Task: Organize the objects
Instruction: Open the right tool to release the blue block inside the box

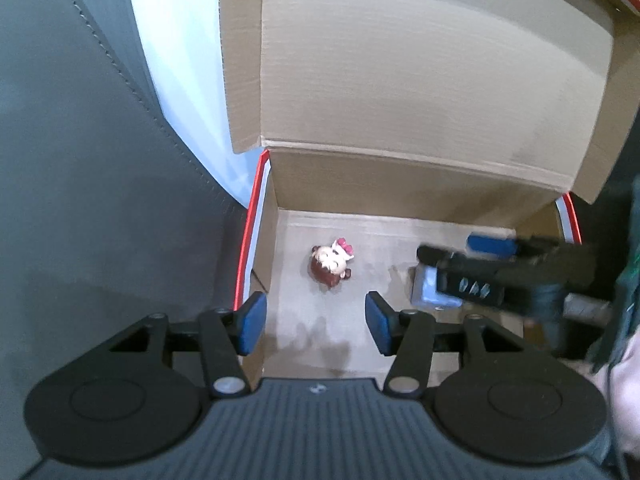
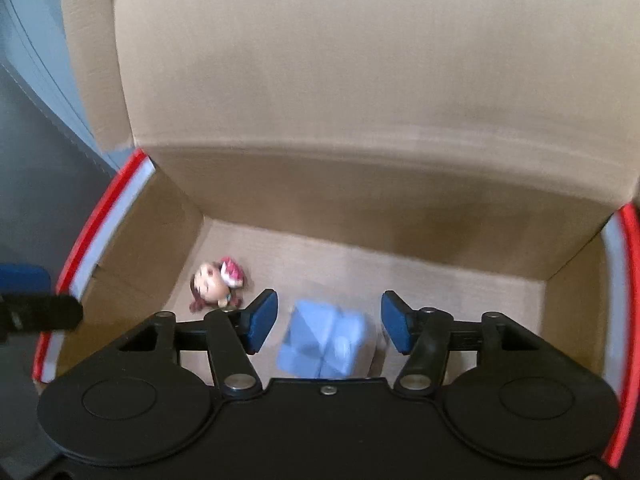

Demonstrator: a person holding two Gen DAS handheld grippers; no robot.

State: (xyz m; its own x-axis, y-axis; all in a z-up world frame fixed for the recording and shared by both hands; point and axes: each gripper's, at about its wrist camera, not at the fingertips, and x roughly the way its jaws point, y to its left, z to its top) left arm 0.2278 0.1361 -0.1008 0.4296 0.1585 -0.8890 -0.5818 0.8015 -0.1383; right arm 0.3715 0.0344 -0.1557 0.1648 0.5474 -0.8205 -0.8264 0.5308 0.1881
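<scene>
Inside the open cardboard box (image 2: 360, 120), both of your grippers point steeply down at its floor. Your right gripper (image 2: 329, 320) hangs just above a pale blue block (image 2: 322, 344); its jaws are released, the two blue pads (image 2: 262, 320) standing either side of the block with a gap on each side, pressing on nothing. That block looks roughly cubic and is blurred, so you cannot read a long axis or a heading from it. It lies directly between and below the right jaws, nearer the camera than the pad tips.

Off to the left of the right jaws, near the box's left wall, lies a small doll figure (image 2: 216, 284) with brown hair and a pink bow. Seen by the left wrist camera, the doll figure (image 1: 331, 262) lies on its back, face up, ahead of the left jaws and slightly to their left, well clear of the pads. Its bow points away toward the far wall and to the right.

Your left gripper (image 1: 316, 322) is held higher over the near left part of the box, jaws released and with nothing between them. To its right you see the right gripper (image 1: 480, 272) reaching in from the right, tilted down over the pale blue block (image 1: 430, 292), with a hand (image 1: 624, 380) at the frame's edge
</scene>
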